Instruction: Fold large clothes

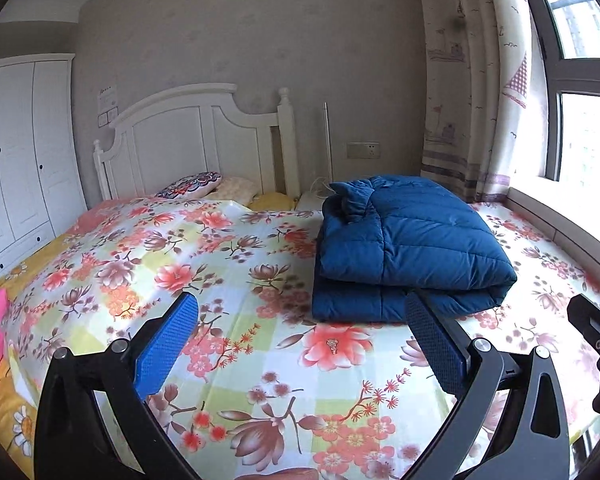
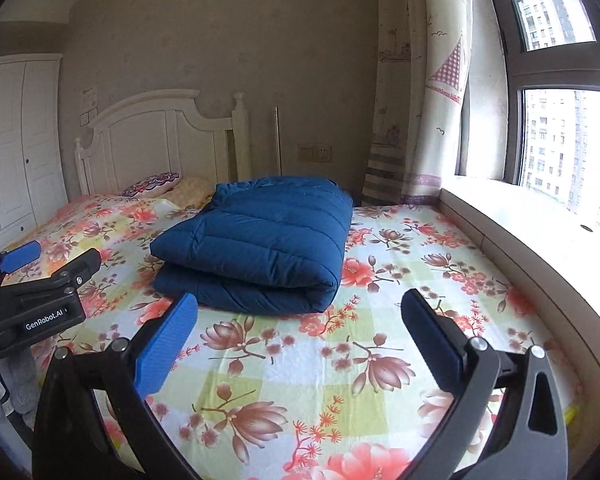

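You had both grippers off the garment. The blue quilted jacket (image 1: 412,248) lay folded into a thick two-layer bundle on the floral bedsheet (image 1: 228,264), its rounded fold edge turned toward your tools.

Your left gripper (image 1: 300,332) stood with its jaws wide apart and nothing between them — only the sheet showed in the gap. The jacket sat ahead of those jaws and off toward the right-hand finger, whose dark pad (image 1: 432,340) overlapped the bundle's near edge in that view; whether it touched the cloth could not be told.

Your right gripper (image 2: 300,332) was likewise spread to its full width, with bare sheet between the fingers. From there the jacket lay just ahead of the fingertips, a little toward the left-hand blue pad (image 2: 168,340), clear of both.

The left tool also showed at the left margin of the right wrist view, level with the jacket's near edge and apart from it.

Beyond the bundle were a patterned pillow (image 1: 190,184) and the white headboard (image 1: 188,136) — well past the jaws. The window sill (image 2: 520,216) ran along the right-hand side.
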`<state>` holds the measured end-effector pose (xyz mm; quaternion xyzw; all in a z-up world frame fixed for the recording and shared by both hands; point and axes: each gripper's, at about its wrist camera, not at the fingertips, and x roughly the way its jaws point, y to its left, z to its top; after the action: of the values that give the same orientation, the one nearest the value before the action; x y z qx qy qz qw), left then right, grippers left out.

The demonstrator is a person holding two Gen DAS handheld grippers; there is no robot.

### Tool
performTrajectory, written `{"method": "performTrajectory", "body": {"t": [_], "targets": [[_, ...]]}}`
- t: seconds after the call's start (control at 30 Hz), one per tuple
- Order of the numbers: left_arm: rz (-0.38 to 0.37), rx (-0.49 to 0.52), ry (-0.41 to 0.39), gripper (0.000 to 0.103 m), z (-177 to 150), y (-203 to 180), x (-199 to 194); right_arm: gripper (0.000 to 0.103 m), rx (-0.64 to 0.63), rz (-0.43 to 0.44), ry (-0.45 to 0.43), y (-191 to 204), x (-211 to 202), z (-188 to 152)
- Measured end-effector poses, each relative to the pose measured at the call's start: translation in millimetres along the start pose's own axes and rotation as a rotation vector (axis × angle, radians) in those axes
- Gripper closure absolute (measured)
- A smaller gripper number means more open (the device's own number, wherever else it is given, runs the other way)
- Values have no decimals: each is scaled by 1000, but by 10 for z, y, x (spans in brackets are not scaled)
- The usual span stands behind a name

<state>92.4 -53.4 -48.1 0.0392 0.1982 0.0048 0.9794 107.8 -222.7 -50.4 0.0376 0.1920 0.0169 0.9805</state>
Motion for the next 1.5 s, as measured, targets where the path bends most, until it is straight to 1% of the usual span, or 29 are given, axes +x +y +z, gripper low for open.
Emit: {"method": "performTrajectory", "body": {"t": [0.23,1.1,1.5], "targets": [[-18,26,1,4,-36,-60,-37,2,2,-6,-27,20,-96,79],[-17,16,9,4,-52,-46,-42,2,-2,-2,-47,126,-174,80],[-17,14,-13,4,-37,-44,-129,2,-10,1,-62,192,-231,105]]}}
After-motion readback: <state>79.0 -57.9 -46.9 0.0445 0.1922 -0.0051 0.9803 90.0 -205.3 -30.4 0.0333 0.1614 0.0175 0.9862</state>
